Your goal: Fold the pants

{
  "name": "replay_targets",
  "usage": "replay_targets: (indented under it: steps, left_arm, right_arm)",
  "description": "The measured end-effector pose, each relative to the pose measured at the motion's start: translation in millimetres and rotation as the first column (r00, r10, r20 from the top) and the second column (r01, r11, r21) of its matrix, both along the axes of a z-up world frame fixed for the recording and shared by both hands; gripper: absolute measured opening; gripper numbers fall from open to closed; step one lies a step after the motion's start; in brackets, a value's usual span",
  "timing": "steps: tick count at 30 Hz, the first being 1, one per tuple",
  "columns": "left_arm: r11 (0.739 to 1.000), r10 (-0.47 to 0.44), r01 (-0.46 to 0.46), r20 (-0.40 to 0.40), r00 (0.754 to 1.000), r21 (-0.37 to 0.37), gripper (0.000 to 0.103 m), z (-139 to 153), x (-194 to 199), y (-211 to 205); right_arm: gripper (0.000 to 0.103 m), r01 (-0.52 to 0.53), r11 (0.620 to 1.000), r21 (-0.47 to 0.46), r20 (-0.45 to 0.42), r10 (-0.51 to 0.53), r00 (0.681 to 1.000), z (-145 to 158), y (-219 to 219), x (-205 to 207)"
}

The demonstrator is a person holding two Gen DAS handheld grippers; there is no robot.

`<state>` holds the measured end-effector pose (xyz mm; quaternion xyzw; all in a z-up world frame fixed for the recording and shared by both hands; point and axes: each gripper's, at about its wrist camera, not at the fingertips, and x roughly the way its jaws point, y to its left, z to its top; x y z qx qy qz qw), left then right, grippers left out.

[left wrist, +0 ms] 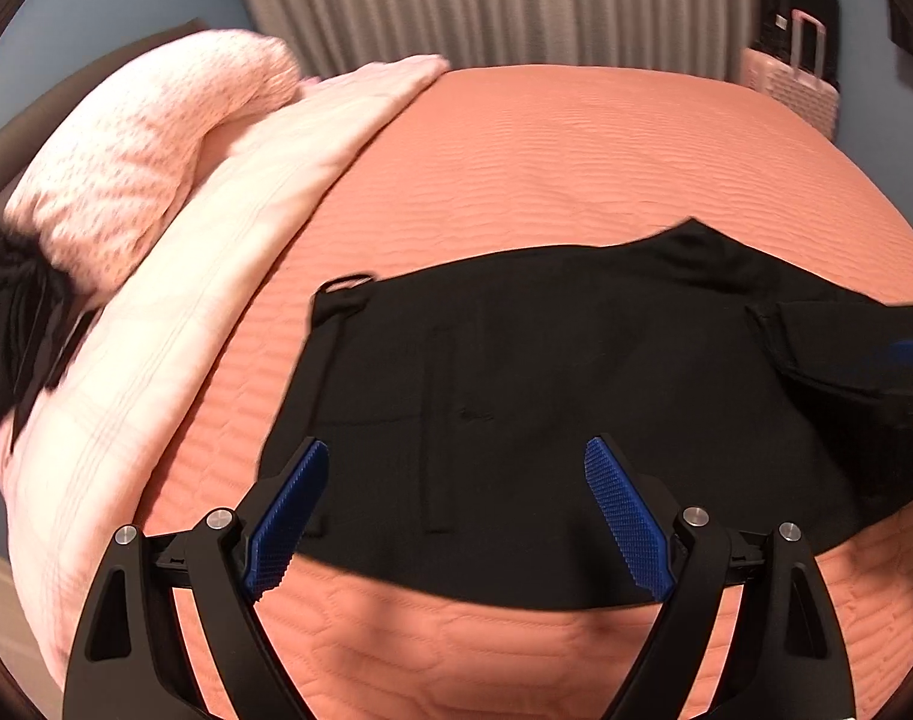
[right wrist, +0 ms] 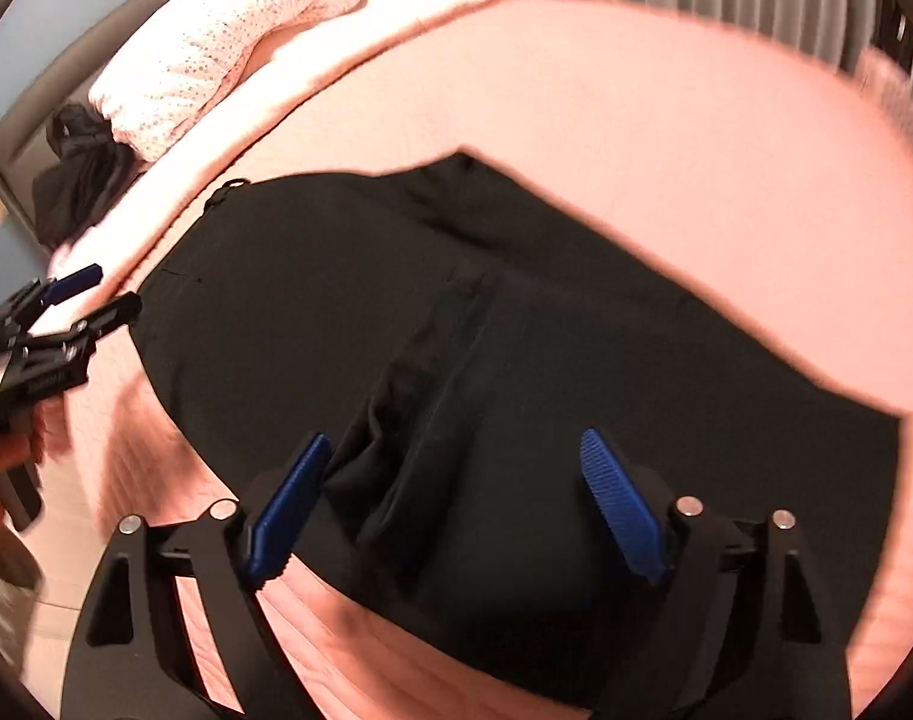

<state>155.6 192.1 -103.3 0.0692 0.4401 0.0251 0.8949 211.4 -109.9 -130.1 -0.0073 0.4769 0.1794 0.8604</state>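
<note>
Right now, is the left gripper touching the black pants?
Cannot tell. In the left wrist view the open left gripper overlaps the pants with nothing pinched between its fingers; neither view shows contact or a gap plainly.

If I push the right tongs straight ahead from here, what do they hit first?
Most likely the black pants: the open right tongs point straight at a bunched fold of the fabric lying on the orange bedspread. Depth is unclear through the blur.

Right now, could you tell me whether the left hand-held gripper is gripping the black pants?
No, the left hand-held gripper is wide open above the black pants, its blue pads holding no cloth.
</note>
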Motion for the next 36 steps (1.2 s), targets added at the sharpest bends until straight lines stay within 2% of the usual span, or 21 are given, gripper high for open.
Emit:
replay_targets:
  steps: [3, 5, 6, 9, 11, 13, 15, 19, 21, 22, 25, 27, 29, 31, 32, 33, 34, 35, 36]
  left_arm:
    - [0.998, 0.054, -0.054, -0.005, 0.999, -0.027, 0.085, -3, -6, 22]
    - [0.997, 0.069, -0.069, -0.010, 0.998, -0.034, 0.085, -4, -10, 30]
    - [0.997, 0.073, -0.073, -0.010, 0.997, -0.033, 0.085, -3, -12, 32]
    - [0.998, 0.056, -0.056, -0.010, 0.998, -0.024, 0.085, 0, -16, 30]
    - [0.999, 0.032, -0.032, -0.014, 0.999, -0.014, 0.085, 2, -15, 22]
    - [1.000, 0.001, -0.002, -0.013, 1.000, -0.017, 0.085, 4, -11, 6]
    - [0.998, -0.050, 0.050, -0.010, 0.999, -0.043, 0.085, 5, -4, -14]
    - [0.988, -0.146, 0.146, -0.003, 0.989, -0.054, 0.085, -3, 23, -78]
    - [0.982, -0.166, 0.165, -0.005, 0.986, -0.094, 0.085, -9, 34, -104]
    - [0.979, -0.175, 0.173, -0.007, 0.985, -0.104, 0.085, -11, 36, -113]
    - [0.976, -0.201, 0.199, -0.017, 0.979, -0.093, 0.085, -18, 41, -140]
    - [0.975, -0.210, 0.208, -0.024, 0.977, -0.074, 0.085, -21, 41, -150]
    - [0.976, -0.212, 0.210, -0.034, 0.977, -0.053, 0.085, -23, 41, -160]
    - [0.980, -0.200, 0.199, -0.043, 0.979, -0.024, 0.085, -27, 41, -164]
    - [0.981, -0.193, 0.192, -0.049, 0.980, -0.018, 0.085, -28, 42, -165]
    - [0.984, -0.179, 0.178, -0.055, 0.982, -0.013, 0.085, -30, 42, -167]
    - [0.986, -0.167, 0.167, -0.057, 0.984, -0.011, 0.085, -30, 42, -167]
    - [0.988, -0.155, 0.155, -0.061, 0.986, -0.012, 0.085, -31, 43, -168]
    - [0.989, -0.148, 0.147, -0.062, 0.987, -0.013, 0.085, -32, 44, -169]
  right_arm:
    - [0.084, 0.037, 0.999, 0.015, 0.036, -0.037, 0.999, 22, -21, -7]
    - [0.084, 0.050, 0.998, -0.028, 0.033, -0.049, 0.998, 20, -22, 1]
    - [0.084, 0.071, 0.996, -0.046, 0.040, -0.069, 0.997, 18, -10, 13]
    - [0.084, 0.114, 0.993, 0.020, 0.020, -0.115, 0.993, 15, -31, 33]
    - [0.084, 0.090, 0.996, -0.013, 0.005, -0.090, 0.996, 7, -40, 48]
    - [0.084, 0.025, 0.996, -0.088, -0.001, -0.025, 1.000, -1, -42, 63]
    - [0.084, 0.009, 0.987, -0.159, 0.014, -0.007, 1.000, 1, -65, 70]
    - [0.084, 0.079, 0.961, -0.264, 0.018, -0.077, 0.997, 11, -128, 71]
    - [0.084, 0.099, 0.962, -0.255, 0.009, -0.100, 0.995, 14, -159, 64]
    - [0.084, 0.087, 0.960, -0.266, 0.009, -0.087, 0.996, 14, -168, 61]
    - [0.084, -0.073, 0.964, -0.254, 0.010, 0.078, 0.997, 14, -181, 59]
    - [0.084, -0.219, 0.944, -0.246, -0.039, 0.216, 0.976, 8, -182, 70]
    - [0.084, -0.348, 0.904, -0.249, -0.076, 0.340, 0.937, 1, -177, 85]
    - [0.084, -0.420, 0.885, -0.202, -0.107, 0.407, 0.907, -3, -175, 98]
    - [0.080, -0.457, 0.876, -0.154, -0.132, 0.440, 0.888, -8, -176, 106]
    - [0.067, -0.488, 0.864, -0.126, -0.158, 0.468, 0.870, -12, -175, 110]
    - [0.059, -0.534, 0.839, -0.109, -0.190, 0.510, 0.839, -18, -172, 111]
    - [0.046, -0.588, 0.803, -0.097, -0.225, 0.558, 0.799, -25, -170, 108]
    - [0.040, -0.633, 0.766, -0.111, -0.252, 0.594, 0.764, -30, -168, 106]
